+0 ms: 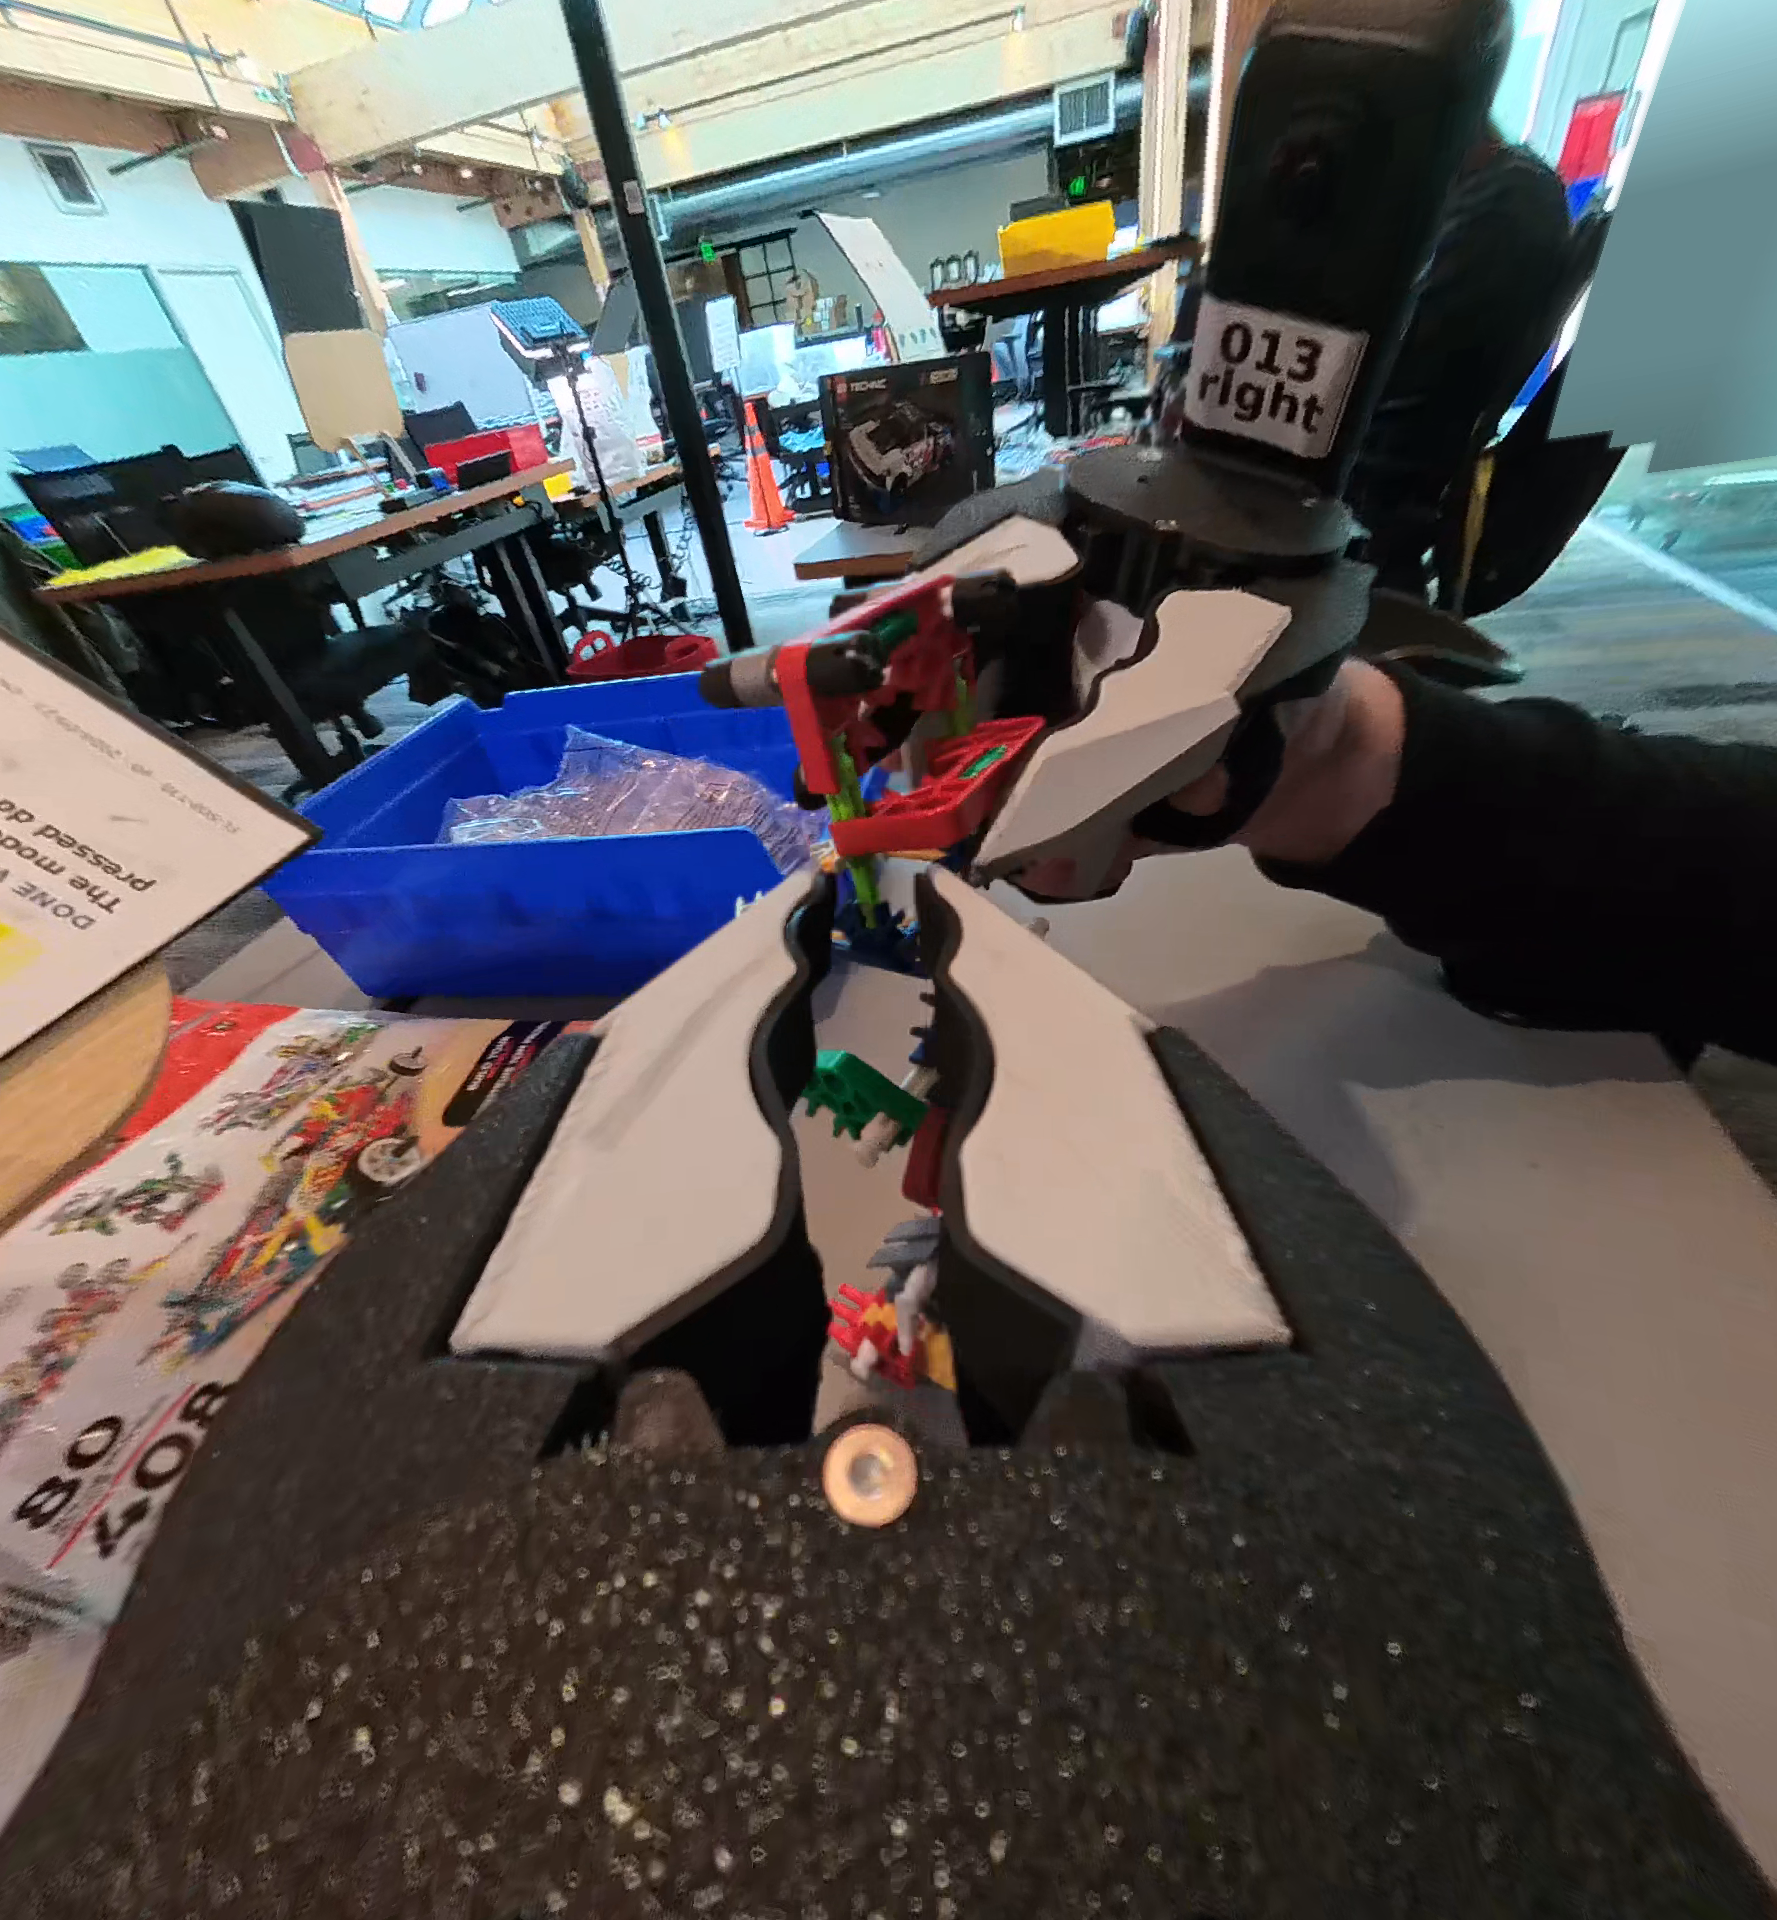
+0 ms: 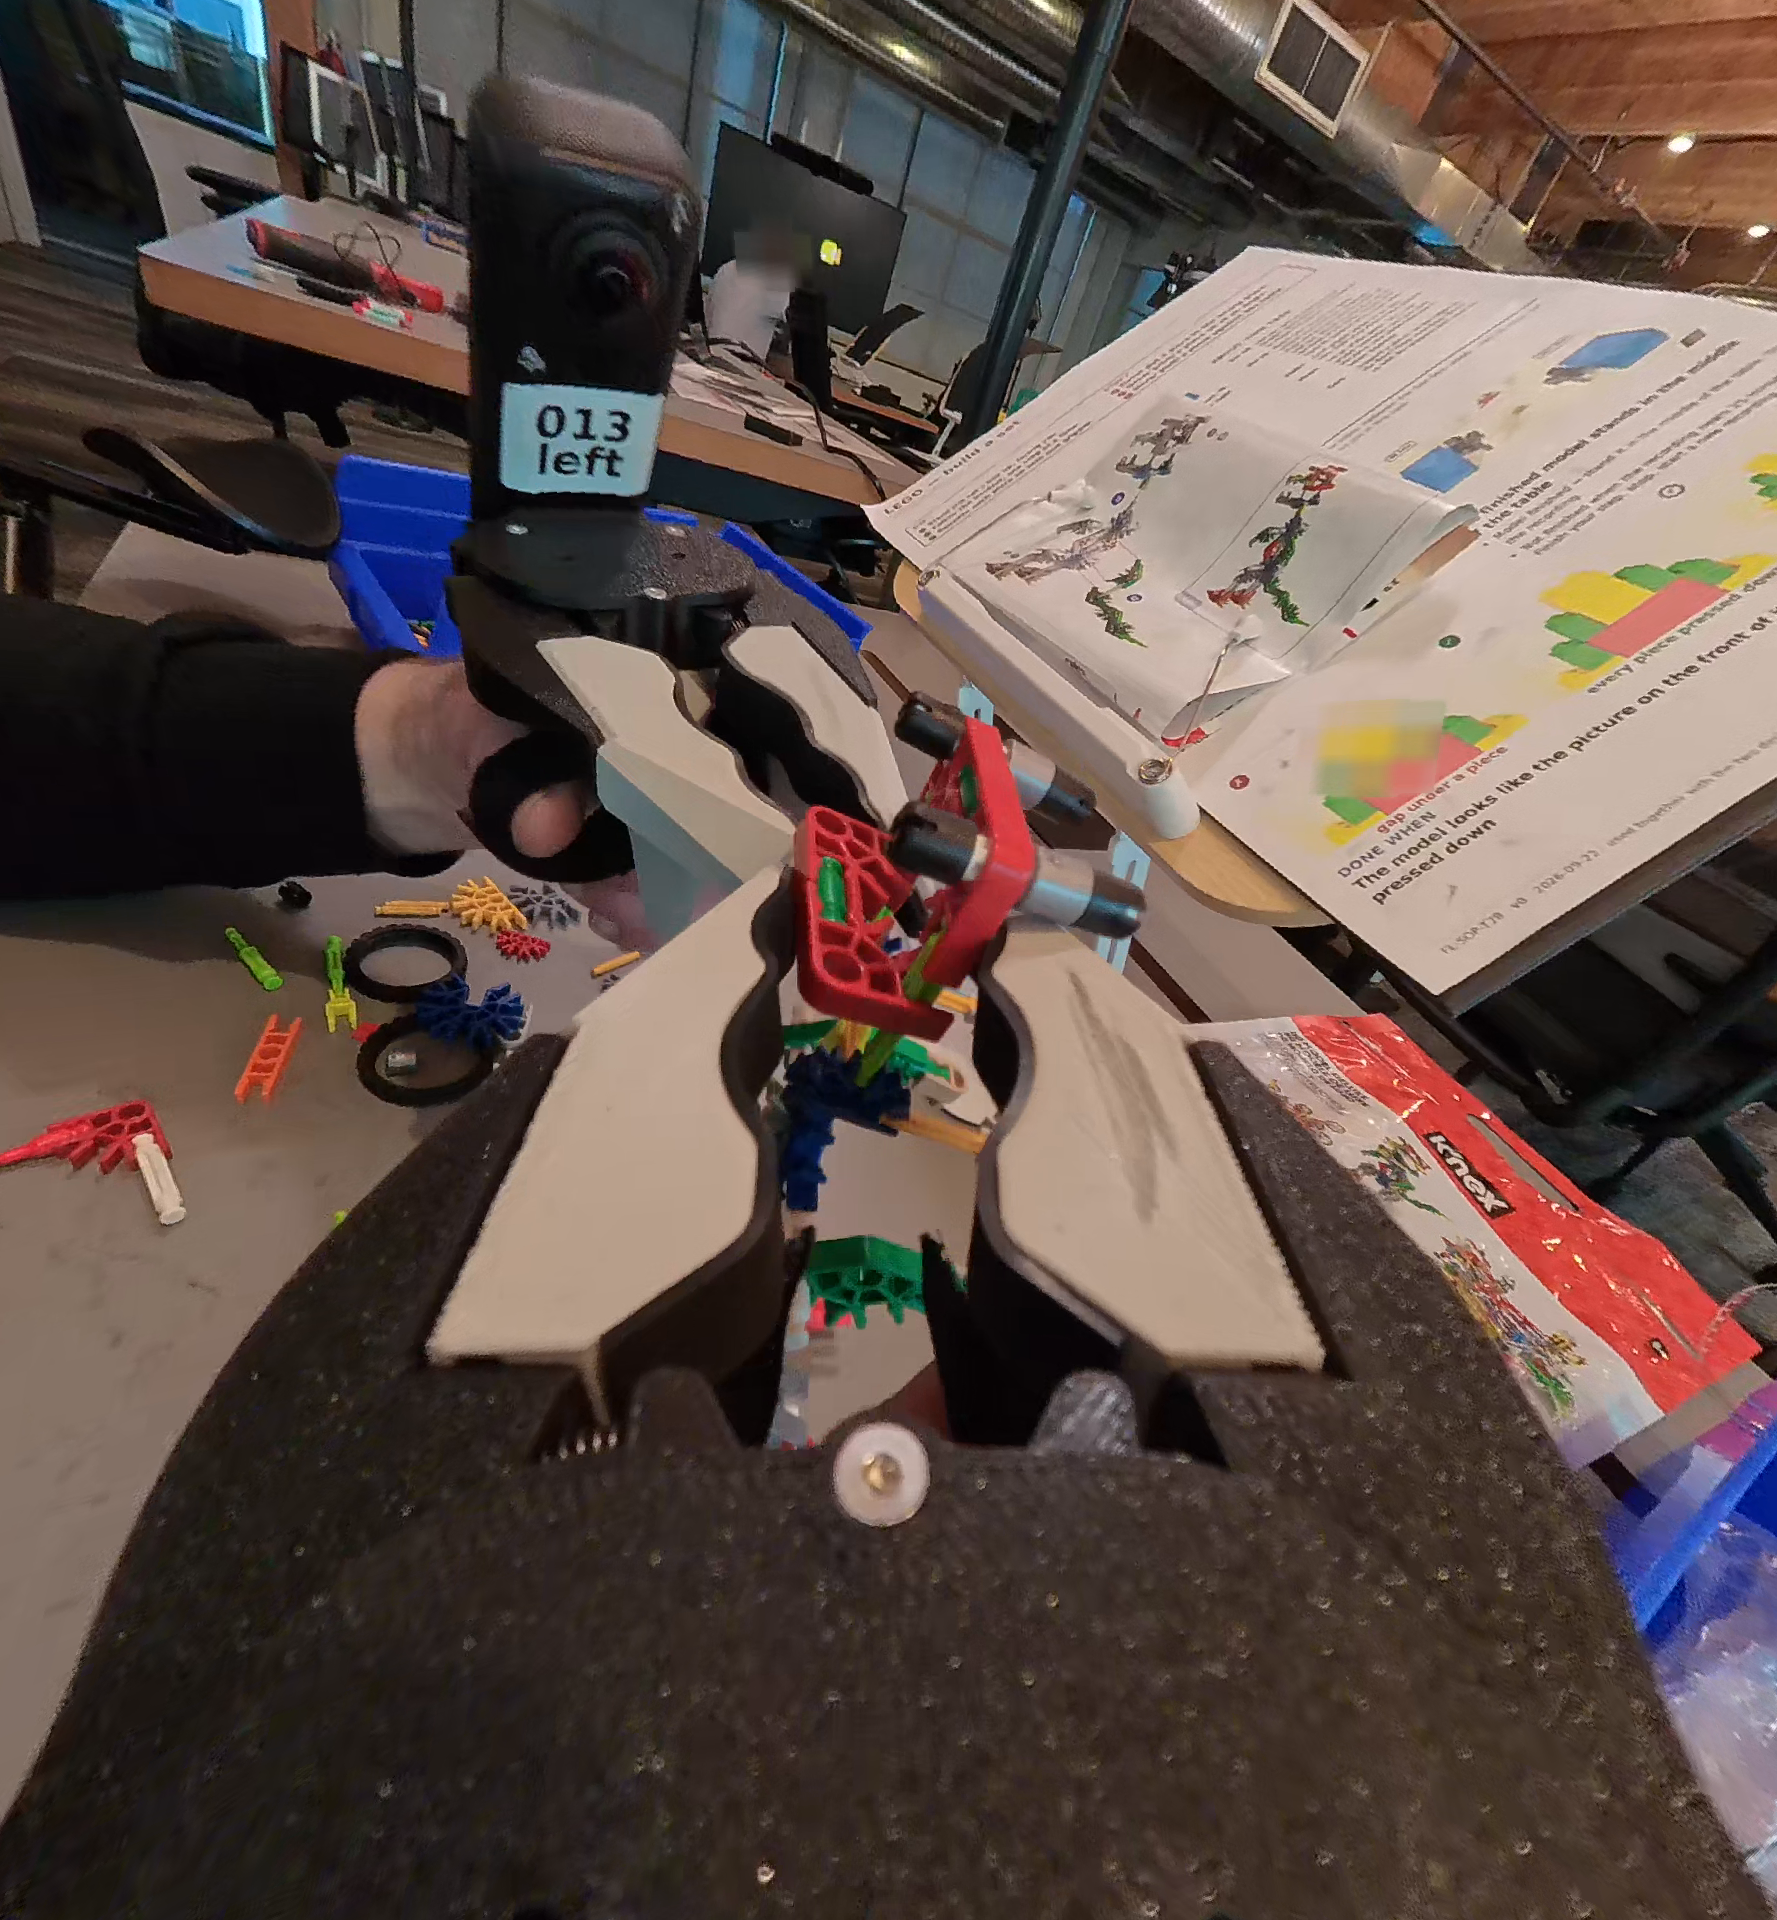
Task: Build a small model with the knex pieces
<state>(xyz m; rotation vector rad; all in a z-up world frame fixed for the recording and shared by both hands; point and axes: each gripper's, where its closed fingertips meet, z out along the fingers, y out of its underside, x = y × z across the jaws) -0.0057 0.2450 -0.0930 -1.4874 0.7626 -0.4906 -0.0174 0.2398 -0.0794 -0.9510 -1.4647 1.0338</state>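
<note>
A small model of plastic rods and connectors (image 1: 899, 727) has red panels and black-tipped grey axles on top, with a green stalk and blue connector below. My left gripper (image 1: 873, 899) is shut on the lower stalk; its fingers (image 2: 655, 748) reach in from the left in the right wrist view. My right gripper (image 2: 884, 925) is shut on the model's red panels (image 2: 848, 935); in the left wrist view it (image 1: 957, 717) comes in from the right, held by a hand in a black sleeve. The model is held above the grey table (image 2: 84, 1299).
Loose pieces lie left: two black tyres (image 2: 411, 961), an orange ladder piece (image 2: 266, 1055), a red connector with a white rod (image 2: 105, 1138). A blue bin (image 1: 510, 914) holds plastic bags. A tilted stand carries instruction sheets (image 2: 1383, 582). A red kit bag (image 2: 1507, 1226) lies right. My two grippers' fingertips are within a few centimetres of each other. Left tips and right tips are each some 25 cm from the orange ladder piece (image 2: 266, 1055).
</note>
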